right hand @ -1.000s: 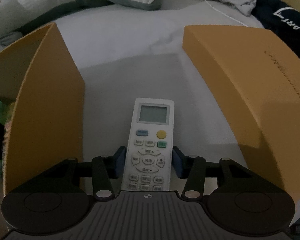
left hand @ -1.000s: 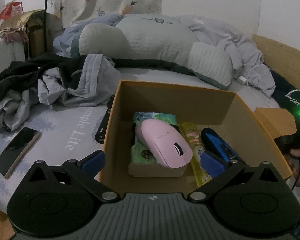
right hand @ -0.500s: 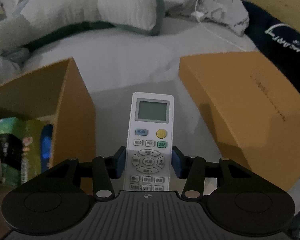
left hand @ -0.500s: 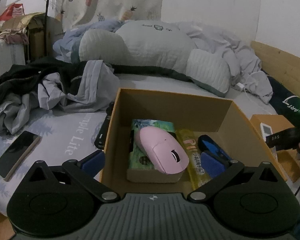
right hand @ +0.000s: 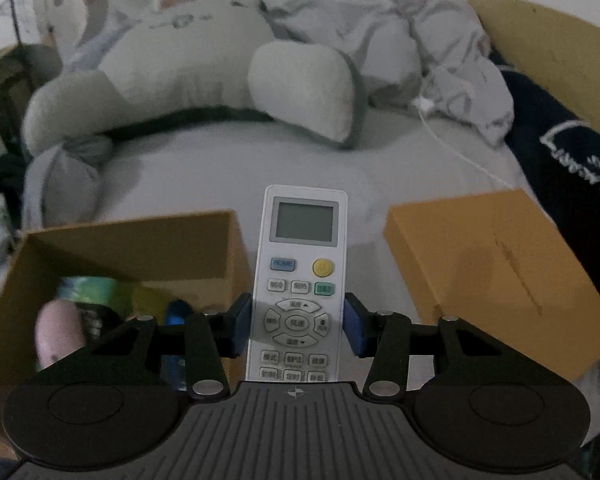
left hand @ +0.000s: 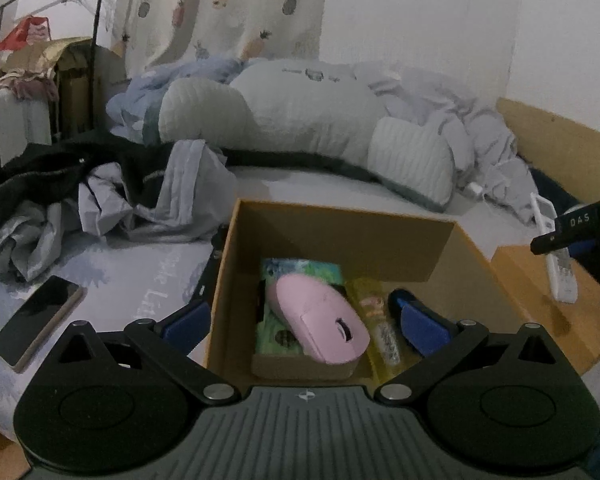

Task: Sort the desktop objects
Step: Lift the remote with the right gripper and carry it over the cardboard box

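Note:
My right gripper (right hand: 296,330) is shut on a white remote control (right hand: 302,264) and holds it in the air, between the open orange box (right hand: 112,236) on the left and the box lid (right hand: 496,268) on the right. The remote also shows at the right edge of the left wrist view (left hand: 554,256). My left gripper (left hand: 306,326) is open and empty, straddling the near left wall of the orange box (left hand: 340,228). Inside the box lie a pink mouse (left hand: 320,316), a green packet (left hand: 300,270), a yellow packet (left hand: 376,320) and a blue object (left hand: 400,296).
A black phone (left hand: 36,318) lies on the bed at the left. A dark object (left hand: 210,268) lies against the box's left wall. Crumpled clothes (left hand: 100,196), a large pillow (left hand: 300,120) and a white cable (right hand: 452,148) are behind. A dark garment (right hand: 568,160) lies at the right.
My right gripper has lifted the remote off the bed, high above the box and lid. The left gripper has risen and pulled back slightly, still open.

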The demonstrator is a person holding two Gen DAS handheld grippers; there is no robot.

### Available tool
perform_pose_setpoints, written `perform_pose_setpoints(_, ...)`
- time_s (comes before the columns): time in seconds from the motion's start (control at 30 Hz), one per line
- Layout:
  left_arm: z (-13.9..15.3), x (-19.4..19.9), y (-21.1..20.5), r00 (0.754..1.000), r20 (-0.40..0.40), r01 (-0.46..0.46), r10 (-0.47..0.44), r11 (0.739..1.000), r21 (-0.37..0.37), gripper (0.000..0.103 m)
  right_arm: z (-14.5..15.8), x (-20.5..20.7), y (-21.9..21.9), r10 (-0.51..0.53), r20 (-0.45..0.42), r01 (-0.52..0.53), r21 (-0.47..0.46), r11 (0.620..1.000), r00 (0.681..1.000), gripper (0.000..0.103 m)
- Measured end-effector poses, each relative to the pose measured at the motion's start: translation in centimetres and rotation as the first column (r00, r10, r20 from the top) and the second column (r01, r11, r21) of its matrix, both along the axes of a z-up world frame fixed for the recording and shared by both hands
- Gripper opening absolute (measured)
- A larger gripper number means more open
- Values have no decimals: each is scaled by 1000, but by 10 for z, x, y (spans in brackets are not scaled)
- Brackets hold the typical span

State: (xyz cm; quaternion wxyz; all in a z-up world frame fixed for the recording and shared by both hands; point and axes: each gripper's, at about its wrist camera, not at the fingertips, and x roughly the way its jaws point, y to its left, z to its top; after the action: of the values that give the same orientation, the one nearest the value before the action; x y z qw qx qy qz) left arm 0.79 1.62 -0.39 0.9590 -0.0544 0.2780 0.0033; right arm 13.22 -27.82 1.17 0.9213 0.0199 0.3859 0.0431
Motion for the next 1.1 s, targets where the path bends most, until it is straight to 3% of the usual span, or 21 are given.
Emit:
perform_pose_setpoints(0.3, 16, -4, 13, 998, 39, -54, 54, 999, -7, 103, 35, -22, 45, 114, 62, -115, 18, 993, 992, 51)
perform_pose_setpoints(0.53, 16, 2, 23, 996, 25, -88, 89, 995, -38, 103, 38, -30, 82, 188, 61, -189, 15, 982, 980, 51)
perform_pose_setpoints(1.1, 4, 5, 37, 991, -20, -132, 131, 988, -75, 103, -38, 6, 135, 218, -128, -225, -40, 974, 967, 51)
